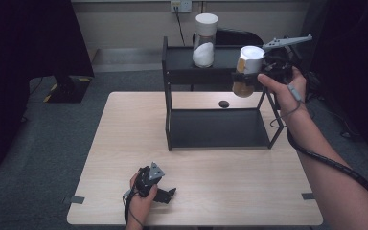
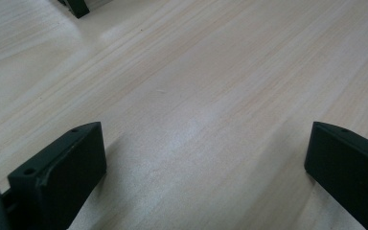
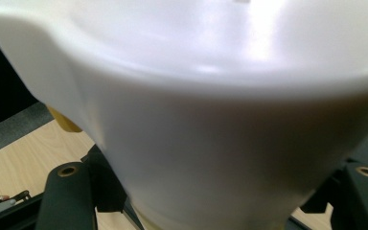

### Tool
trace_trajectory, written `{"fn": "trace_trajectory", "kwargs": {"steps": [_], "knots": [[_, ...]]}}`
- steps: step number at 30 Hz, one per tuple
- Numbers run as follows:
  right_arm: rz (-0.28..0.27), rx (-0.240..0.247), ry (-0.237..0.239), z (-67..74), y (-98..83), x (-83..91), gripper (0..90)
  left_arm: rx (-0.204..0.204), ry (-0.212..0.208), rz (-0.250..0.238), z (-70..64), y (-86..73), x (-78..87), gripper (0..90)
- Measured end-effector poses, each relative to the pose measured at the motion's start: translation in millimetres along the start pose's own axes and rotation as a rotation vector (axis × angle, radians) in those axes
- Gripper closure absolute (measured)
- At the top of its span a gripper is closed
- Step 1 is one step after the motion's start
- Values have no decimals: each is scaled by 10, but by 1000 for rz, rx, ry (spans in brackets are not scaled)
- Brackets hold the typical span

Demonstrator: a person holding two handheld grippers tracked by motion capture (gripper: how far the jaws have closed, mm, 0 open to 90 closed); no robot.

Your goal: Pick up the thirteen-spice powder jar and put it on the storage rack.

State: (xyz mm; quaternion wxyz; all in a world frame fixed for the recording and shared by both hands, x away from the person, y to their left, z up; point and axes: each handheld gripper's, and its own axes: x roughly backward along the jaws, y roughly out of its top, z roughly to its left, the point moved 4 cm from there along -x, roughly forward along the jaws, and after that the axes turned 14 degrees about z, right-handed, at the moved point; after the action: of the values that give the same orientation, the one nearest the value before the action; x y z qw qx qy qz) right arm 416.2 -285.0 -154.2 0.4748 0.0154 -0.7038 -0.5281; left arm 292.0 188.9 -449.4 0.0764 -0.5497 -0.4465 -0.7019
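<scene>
Right, the right gripper (image 1: 247, 73) has its jaws clamped on a jar with a white lid (image 1: 246, 69), holding it in the air just off the front right corner of the black shelf rack's (image 1: 171, 67) top tier. The jar carries a yellowish-brown fill and looks tilted, lid leaning towards the hand. In the right gripper view the white lid (image 3: 211, 96) looms huge and blurred, and the black jaws flank the jar low down, close under the lid.

Danger one, as I judge it: that grip sits high on the jar, near the lid, so the heavier bottom could swing or slip if the hand jerks. Danger two: the jar hangs right beside the rack's edge, so a careless sweep inward could clip the frame. Danger three: a second jar (image 1: 204, 40) with white contents stands upright on the top tier, near enough to be knocked.

Meanwhile the left gripper (image 1: 165, 194) rests on the wooden table (image 1: 124, 143) near the front edge, jaws spread wide, holding nothing.
</scene>
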Motion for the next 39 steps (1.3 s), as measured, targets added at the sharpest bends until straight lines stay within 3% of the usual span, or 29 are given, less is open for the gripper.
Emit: {"fn": "trace_trajectory", "kwargs": {"steps": [16,26,39], "knots": [[0,-3,-29,77,411,45,300,0,0,0,0,0,0,0],[-14,-38,-51,-27,588,18,300,0,0,0,0,0,0,0],[-23,-71,-87,-214,772,-225,300,0,0,0,0,0,0,0]]}}
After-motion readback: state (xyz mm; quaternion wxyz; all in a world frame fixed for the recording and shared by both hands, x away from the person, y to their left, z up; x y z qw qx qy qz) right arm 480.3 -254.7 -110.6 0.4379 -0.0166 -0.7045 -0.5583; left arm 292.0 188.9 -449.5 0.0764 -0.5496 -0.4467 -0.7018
